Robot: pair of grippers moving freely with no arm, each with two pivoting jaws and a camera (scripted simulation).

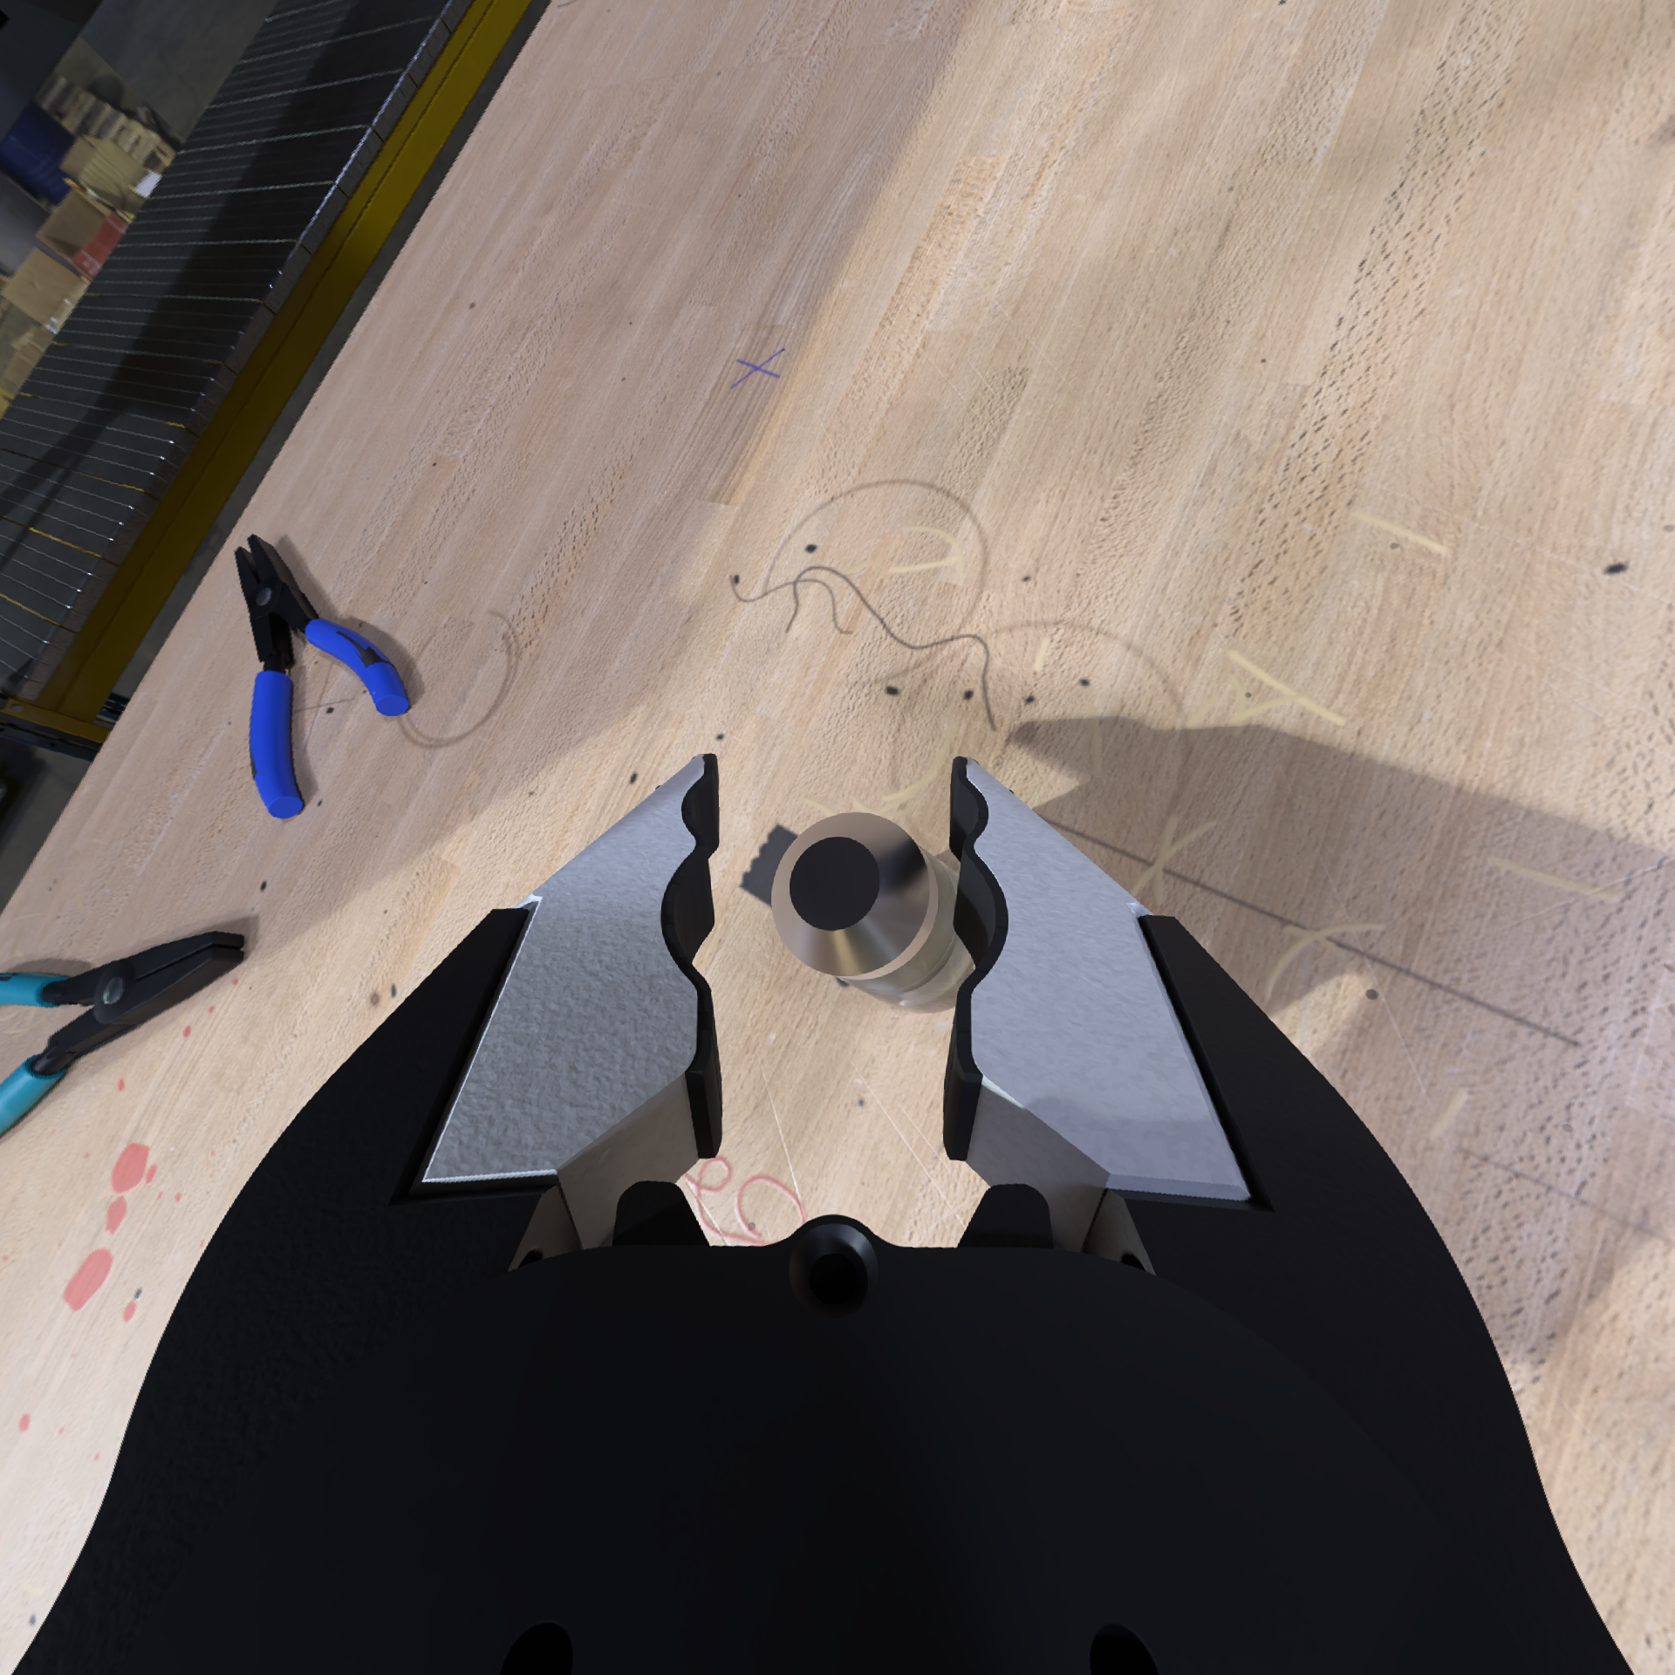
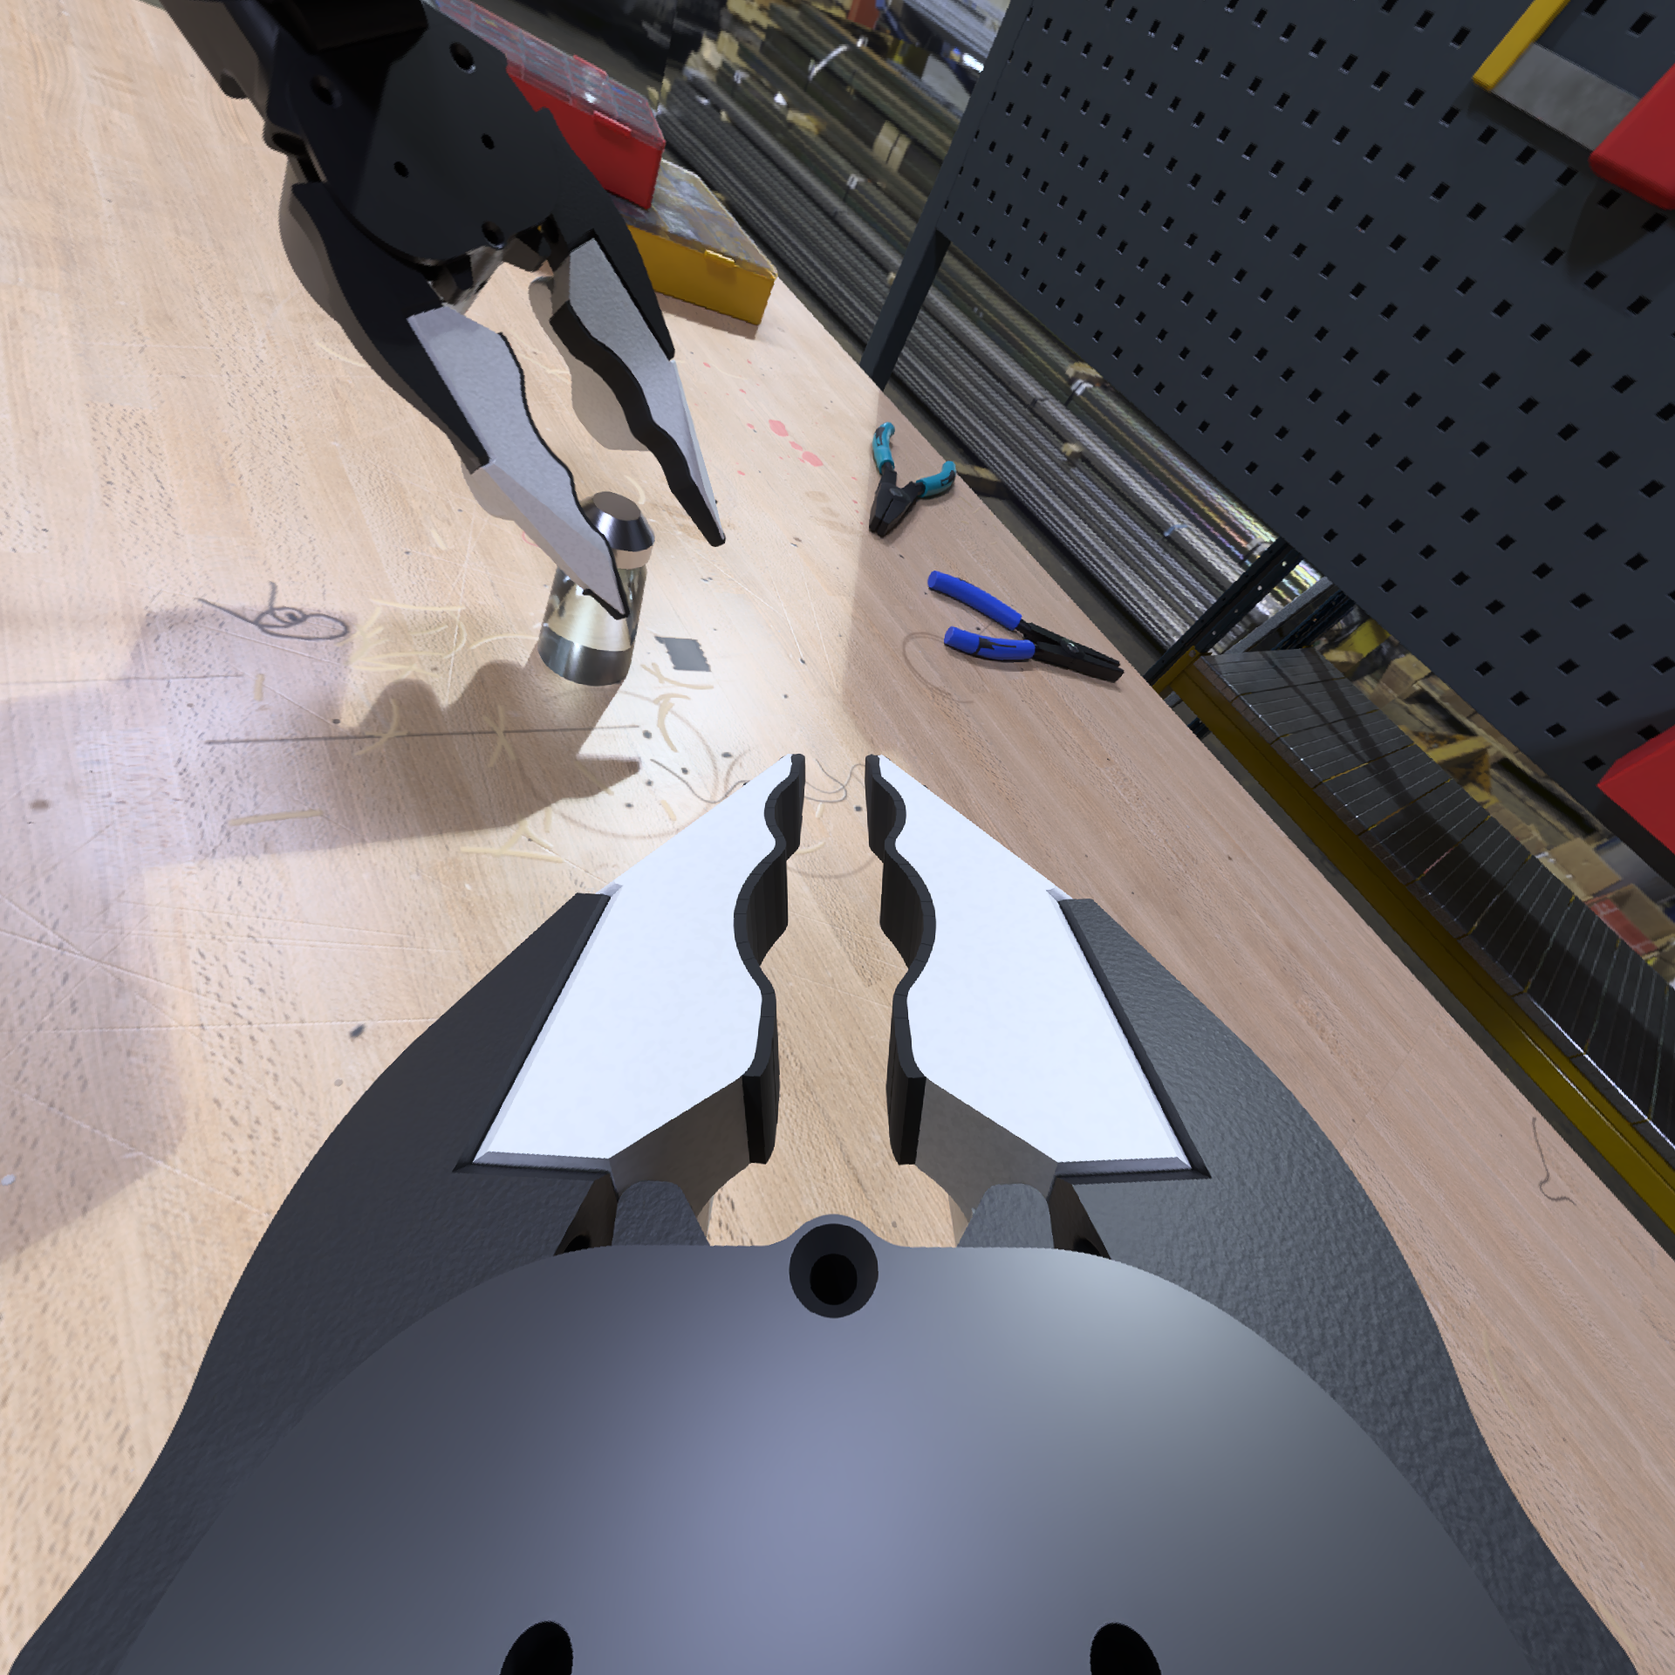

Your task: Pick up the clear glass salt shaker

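**Left gripper straddles shaker; right gripper stands off, empty**

The clear glass salt shaker with a tapered metal cap [image 1: 861, 906] [image 2: 594, 603] stands upright on the pale, scuffed wooden worktop [image 1: 1178, 317] [image 2: 1042, 861]. The left gripper [image 1: 834, 770] [image 2: 666, 576] is angled down over it with its jaws spread wide, one finger on each side of the shaker. In the left wrist view the shaker sits nearer the right-hand finger, and whether that finger touches it cannot be told; a clear gap separates it from the other finger. Nothing is clamped.

The right gripper [image 2: 832, 770] is over bare worktop, well apart from the shaker, with its jaws parted by a narrow gap and nothing between them.

Also on the worktop, near the edge: a pair of blue-handled black pliers [image 1: 299, 666] [image 2: 1024, 634] and a pair of teal-handled black pliers [image 1: 100, 1006] [image 2: 906, 480], both lying flat and apart from the shaker. A small dark serrated scrap [image 1: 760, 872] [image 2: 684, 653] lies just beside the shaker's base. A red lidded box [image 2: 589, 118] and a yellow box [image 2: 707, 263] sit beyond the left gripper. A dark perforated pegboard [image 2: 1314, 317] stands past the worktop's edge.
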